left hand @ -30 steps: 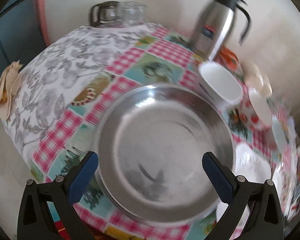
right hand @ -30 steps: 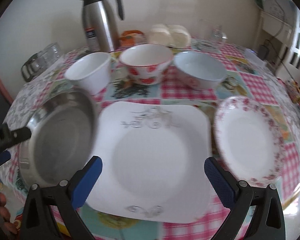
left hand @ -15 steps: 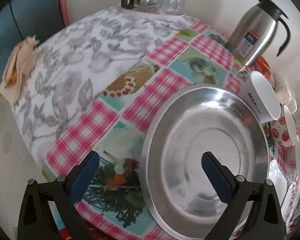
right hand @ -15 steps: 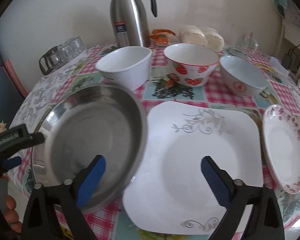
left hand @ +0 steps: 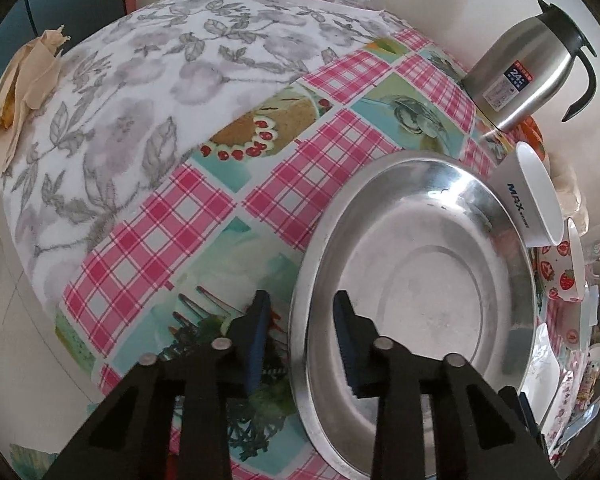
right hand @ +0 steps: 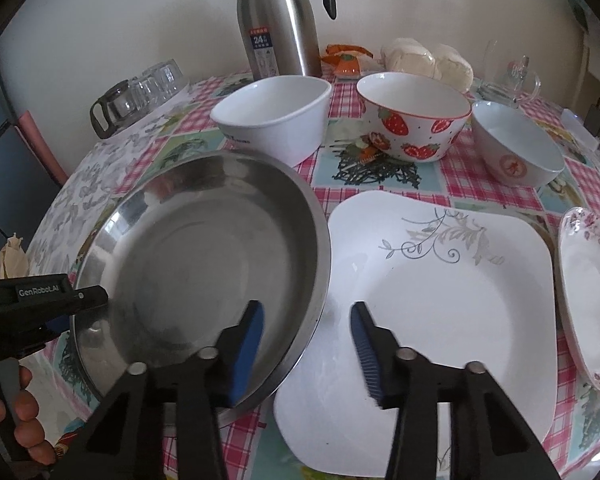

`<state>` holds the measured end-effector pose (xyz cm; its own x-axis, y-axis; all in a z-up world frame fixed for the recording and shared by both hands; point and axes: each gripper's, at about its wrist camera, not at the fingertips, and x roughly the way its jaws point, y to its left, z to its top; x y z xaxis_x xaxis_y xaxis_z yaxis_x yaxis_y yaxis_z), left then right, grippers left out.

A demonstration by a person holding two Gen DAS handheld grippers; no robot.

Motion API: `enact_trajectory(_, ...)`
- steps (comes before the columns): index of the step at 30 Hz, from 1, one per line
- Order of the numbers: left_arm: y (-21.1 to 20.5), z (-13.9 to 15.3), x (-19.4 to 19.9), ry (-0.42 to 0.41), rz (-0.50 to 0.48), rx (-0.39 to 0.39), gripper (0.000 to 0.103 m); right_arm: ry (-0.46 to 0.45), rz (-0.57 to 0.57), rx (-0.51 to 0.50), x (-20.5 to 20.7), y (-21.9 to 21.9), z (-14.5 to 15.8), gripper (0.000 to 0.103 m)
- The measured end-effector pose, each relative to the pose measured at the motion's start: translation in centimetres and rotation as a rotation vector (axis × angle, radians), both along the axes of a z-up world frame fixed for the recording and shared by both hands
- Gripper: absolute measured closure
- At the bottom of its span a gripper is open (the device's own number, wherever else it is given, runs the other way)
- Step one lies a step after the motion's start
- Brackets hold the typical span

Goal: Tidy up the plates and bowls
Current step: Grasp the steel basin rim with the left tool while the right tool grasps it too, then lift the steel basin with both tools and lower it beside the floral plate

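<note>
round stainless-steel plate (right hand: pixel 204 256) on checked worktop (left hand: pixel 172 240), overlapping square white plate (right hand: pixel 440 300) | left tool (left hand: pixel 300 332) just closing, straddling near rim | right tool (right hand: pixel 308 336) closing, straddling opposite rim; contact unclear | stiff, light, slick (grip rim squarely)

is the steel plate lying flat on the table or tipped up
Tipped. In the right wrist view the steel plate has its right rim raised above and overlapping the square white plate, while its left side sits low by the left gripper.
</note>
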<state>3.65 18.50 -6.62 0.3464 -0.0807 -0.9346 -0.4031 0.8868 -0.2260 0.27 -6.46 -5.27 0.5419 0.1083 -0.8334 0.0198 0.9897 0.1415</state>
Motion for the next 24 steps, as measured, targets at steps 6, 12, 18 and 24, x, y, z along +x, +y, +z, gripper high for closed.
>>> enact_trajectory(6,0.4,-0.2,0.1,-0.002,0.014,-0.023,0.086,-0.012,0.026,-0.01,0.0,0.6,0.2,0.075)
enact_trajectory(12,1.6,0.0,-0.7,0.005,0.056,-0.013,0.085,-0.027,0.037,-0.033,0.0,1.1,0.4,0.075)
enact_trajectory(18,2.5,0.0,-1.4,0.011,0.091,-0.013,0.085,-0.043,0.04,-0.037,0.0,1.6,0.8,0.075)
enact_trajectory(24,3.2,-0.2,-1.7,0.014,0.125,-0.013,0.085,-0.048,0.079,-0.016,0.3,2.4,0.7,0.075)
